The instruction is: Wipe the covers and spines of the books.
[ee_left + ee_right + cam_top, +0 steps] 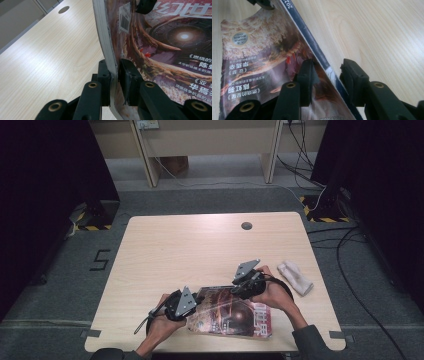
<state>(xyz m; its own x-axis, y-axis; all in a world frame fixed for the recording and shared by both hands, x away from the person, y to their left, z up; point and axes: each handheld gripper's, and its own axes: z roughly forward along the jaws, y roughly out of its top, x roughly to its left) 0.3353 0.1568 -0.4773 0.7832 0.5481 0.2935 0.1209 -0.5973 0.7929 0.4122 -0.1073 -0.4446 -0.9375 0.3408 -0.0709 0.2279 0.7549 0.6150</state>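
One magazine (231, 312) is counted on one wooden table (200, 245). One white cloth (295, 276) is noted beside it. Two grippers are recorded, a left gripper (192, 306) and a right gripper (239, 287). One round hole (246, 225) is observed in the tabletop.

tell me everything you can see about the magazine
The magazine is a thick, glossy softcover with a dark reddish-brown illustrated cover, white Chinese lettering, a barcode sticker and a blue spine. It lies at the near edge of the wooden table, its left edge lifted and bowed. The left gripper is clamped on that page edge. The right gripper straddles the spine edge, jaws apart.
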